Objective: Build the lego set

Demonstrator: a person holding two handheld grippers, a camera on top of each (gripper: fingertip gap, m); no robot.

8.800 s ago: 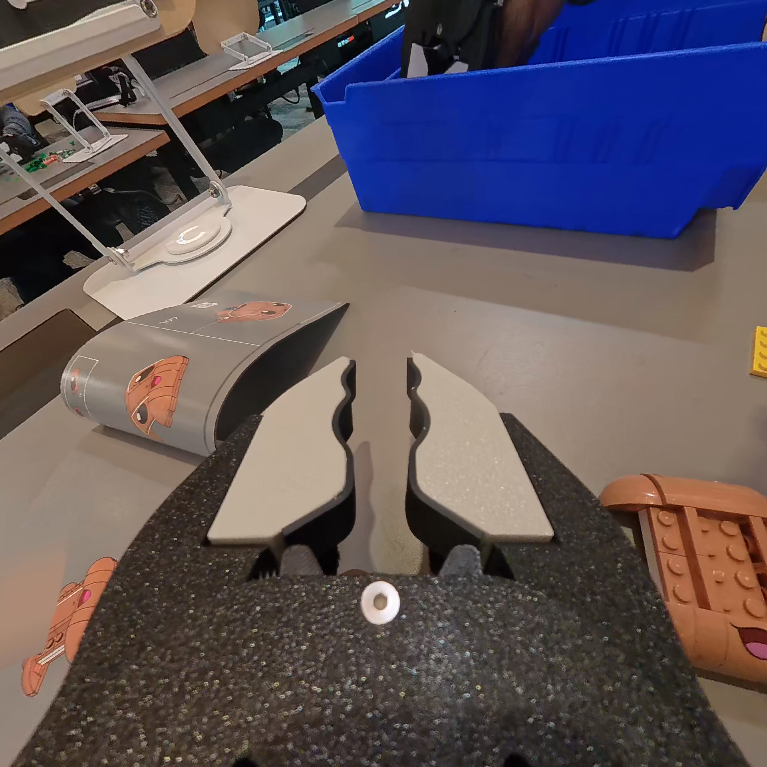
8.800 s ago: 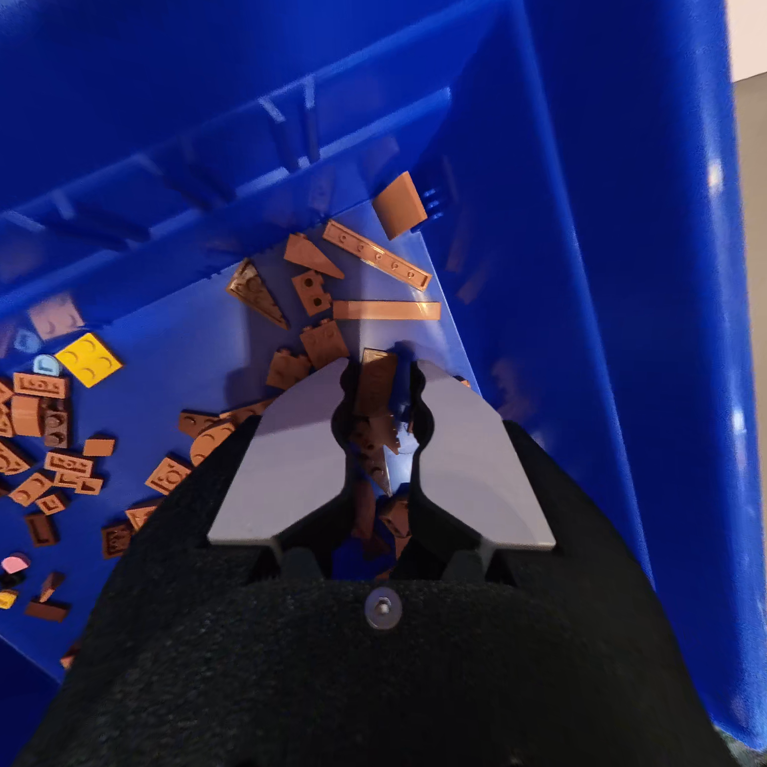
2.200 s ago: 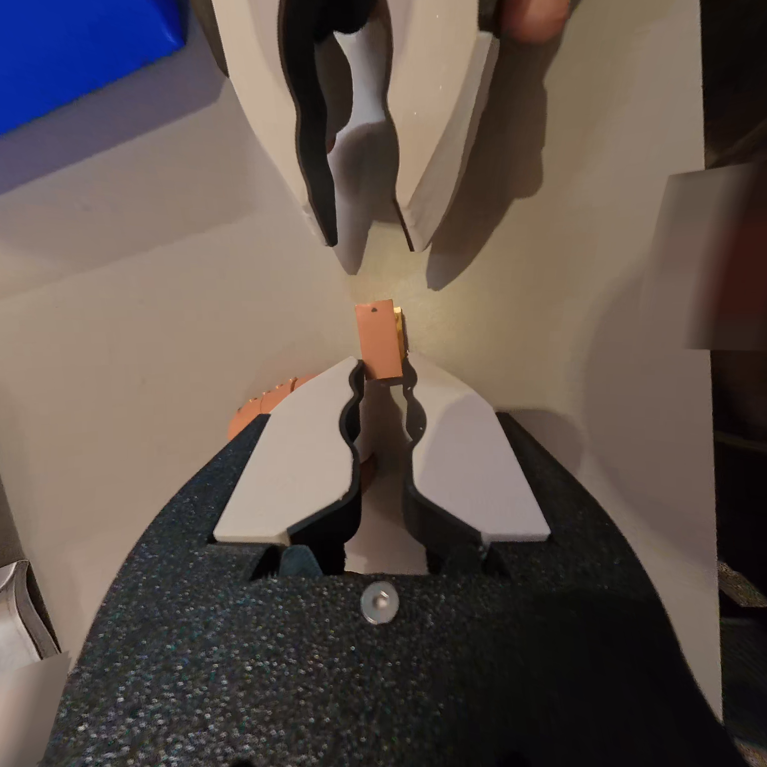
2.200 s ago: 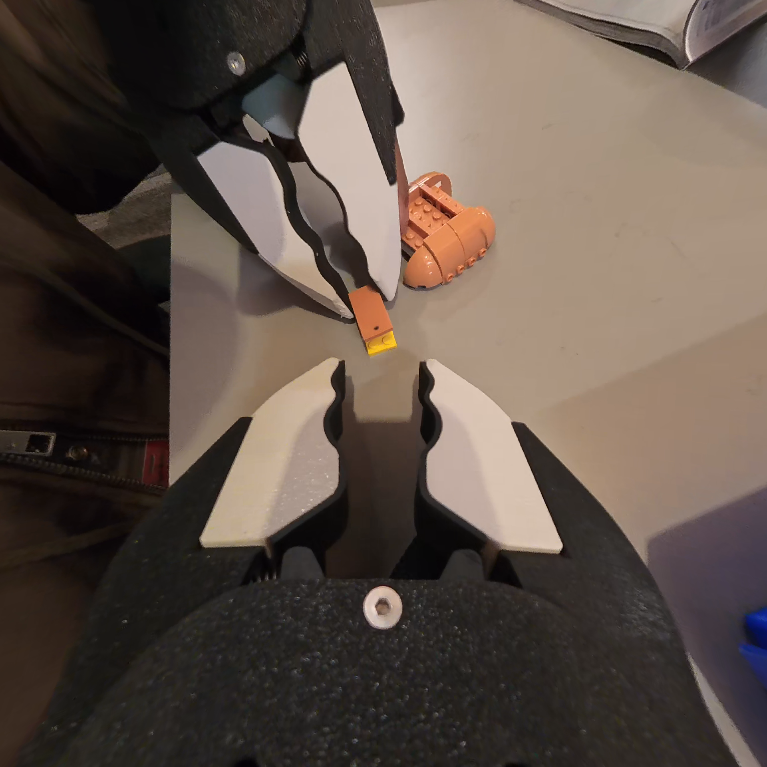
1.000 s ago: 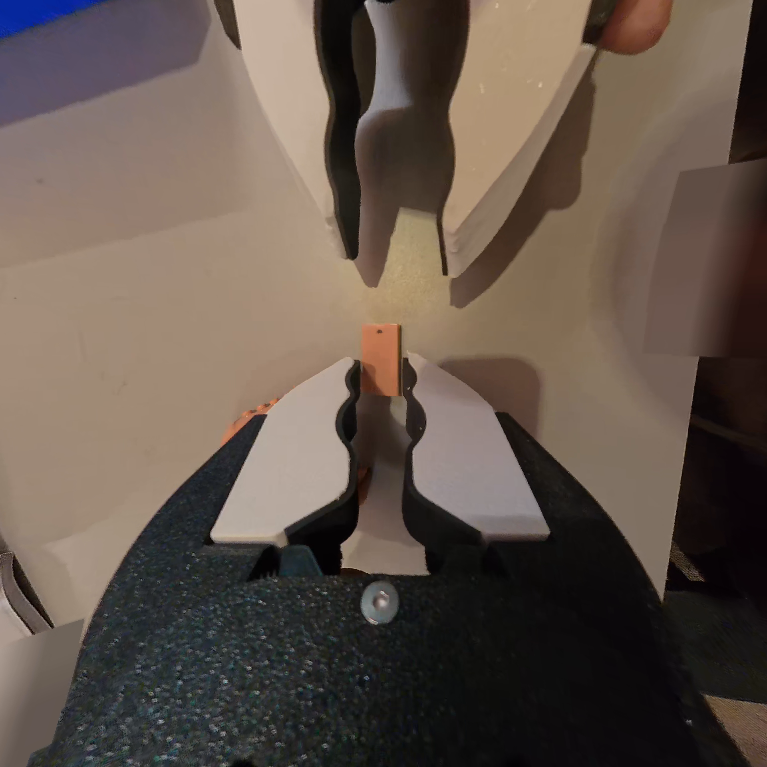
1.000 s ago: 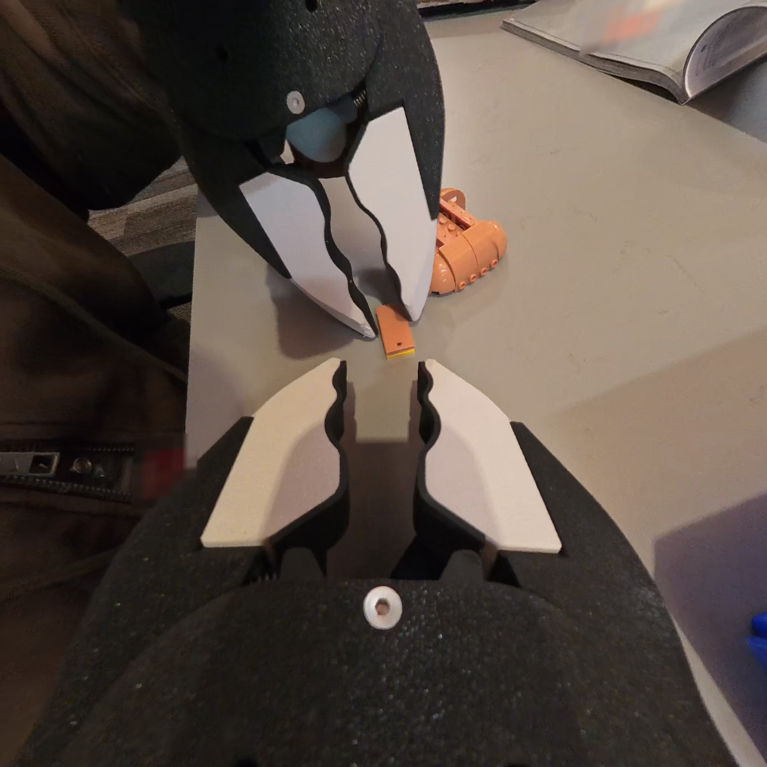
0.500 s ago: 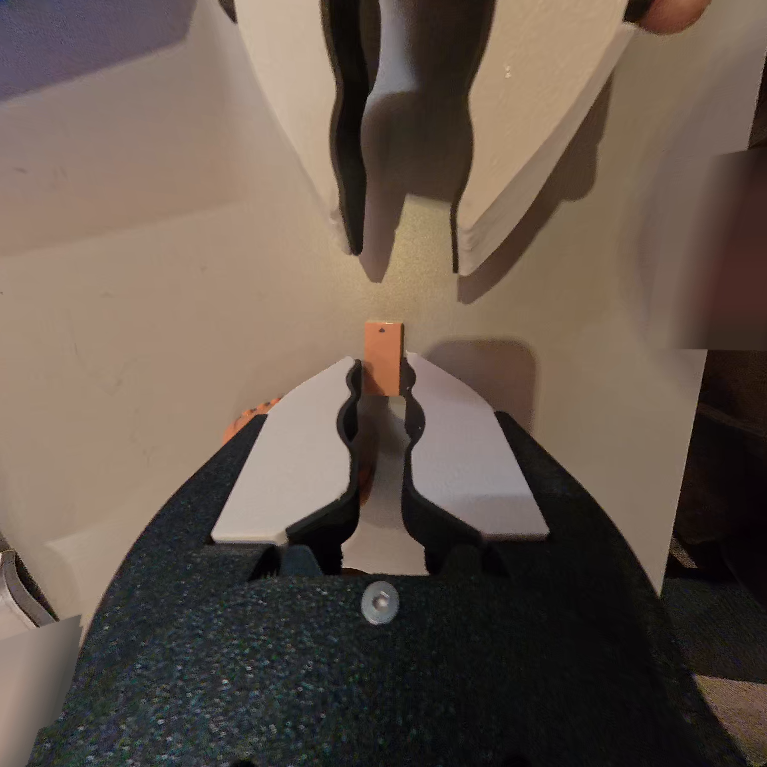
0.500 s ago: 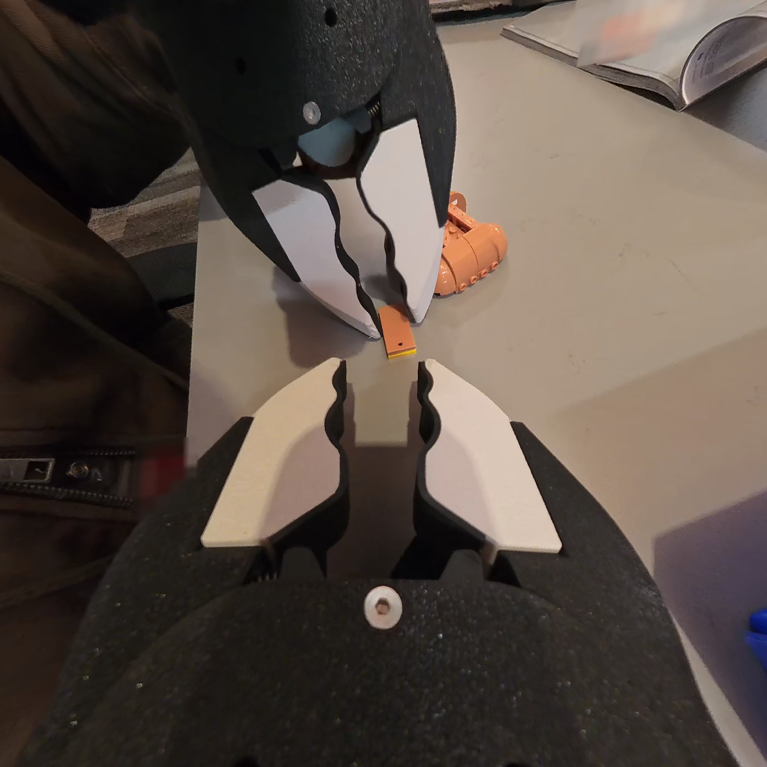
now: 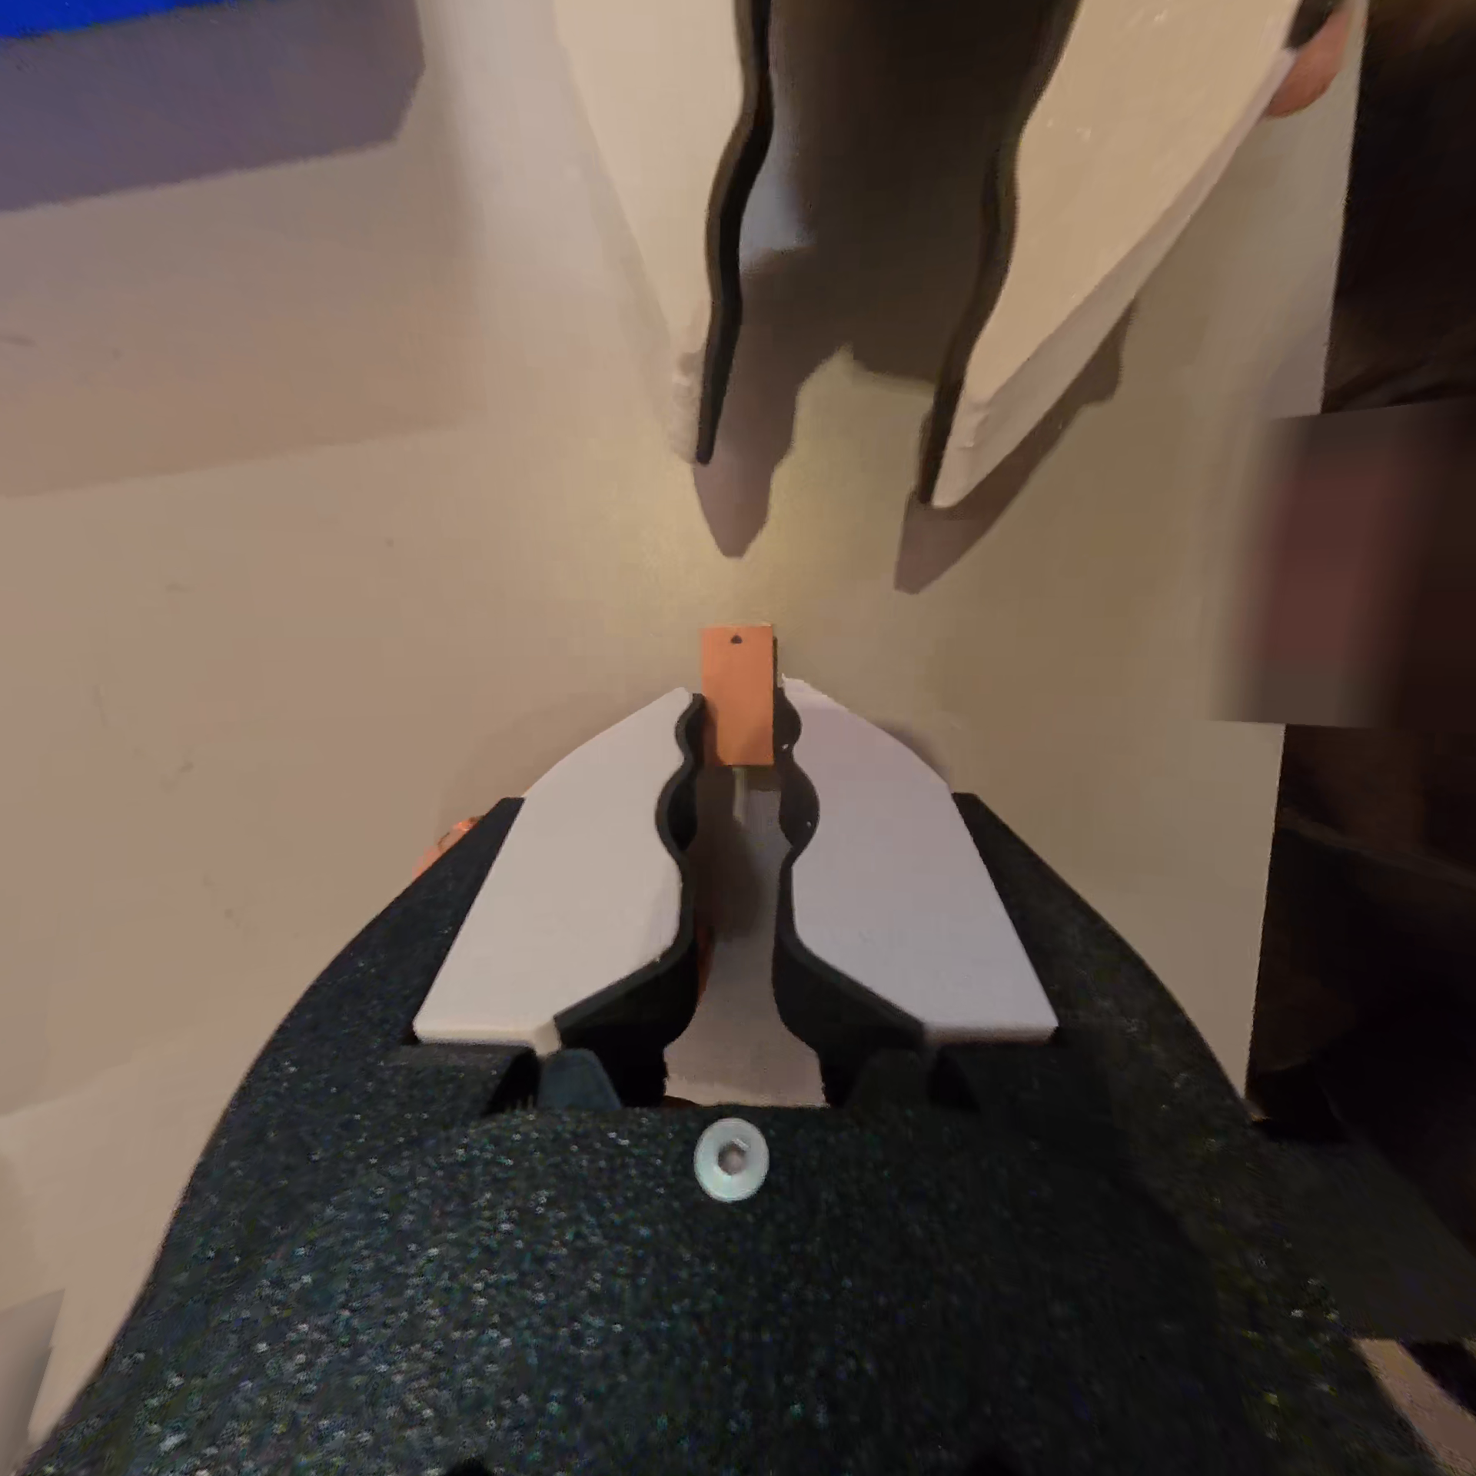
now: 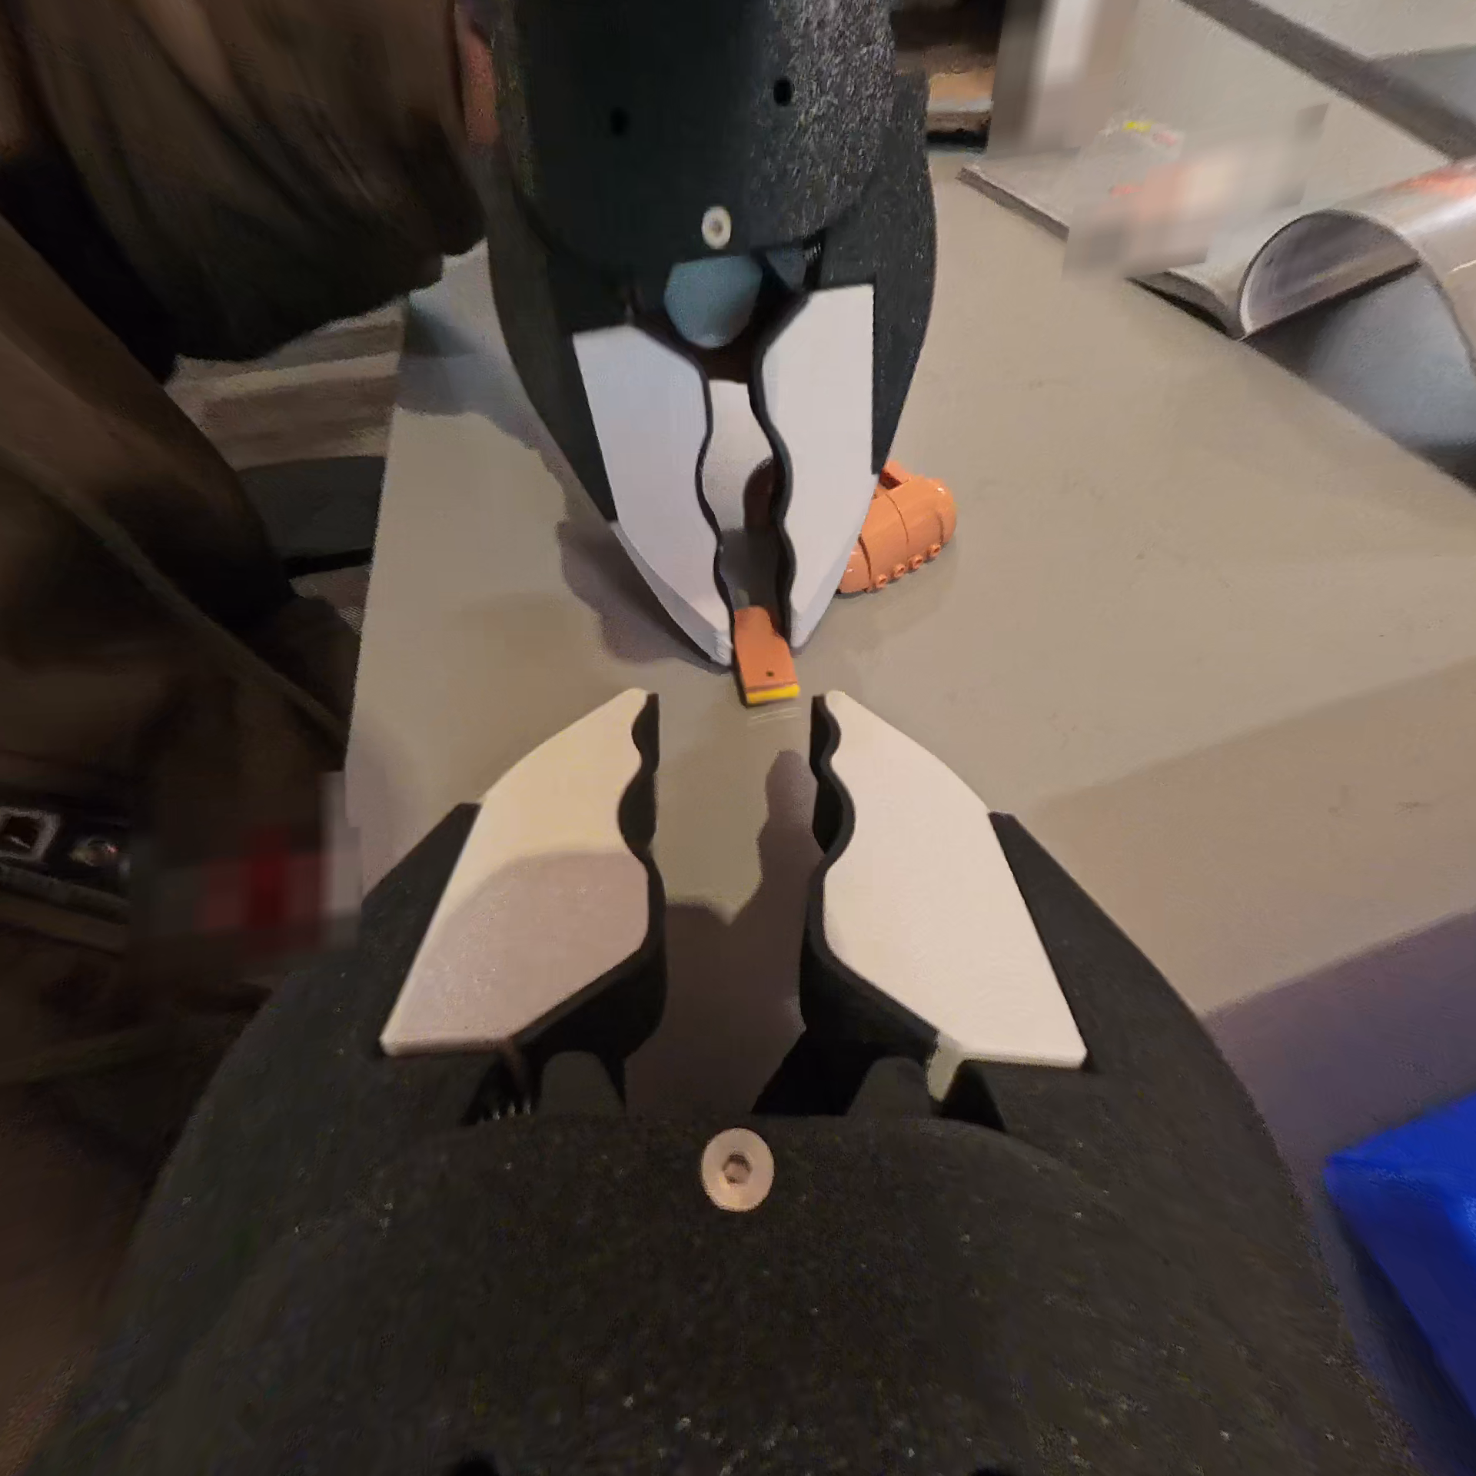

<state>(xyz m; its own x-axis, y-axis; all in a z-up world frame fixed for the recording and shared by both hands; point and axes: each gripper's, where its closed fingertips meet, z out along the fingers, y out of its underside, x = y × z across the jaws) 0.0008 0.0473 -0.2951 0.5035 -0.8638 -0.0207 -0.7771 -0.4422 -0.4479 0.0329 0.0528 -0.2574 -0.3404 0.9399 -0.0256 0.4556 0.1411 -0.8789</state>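
Left wrist view: the left tool (image 9: 739,703) is clamped on a small orange tile (image 9: 736,693) stacked on a yellow plate (image 10: 771,693), low over the counter (image 10: 1118,639). The right tool (image 10: 733,707) faces it, fingers spread and empty. Advance the right tool squarely, close on the protruding end, then press the two layers evenly. The partly built orange model (image 10: 902,527) lies just behind the left tool.

Orange build (image 10: 906,527) partly hidden, perhaps half
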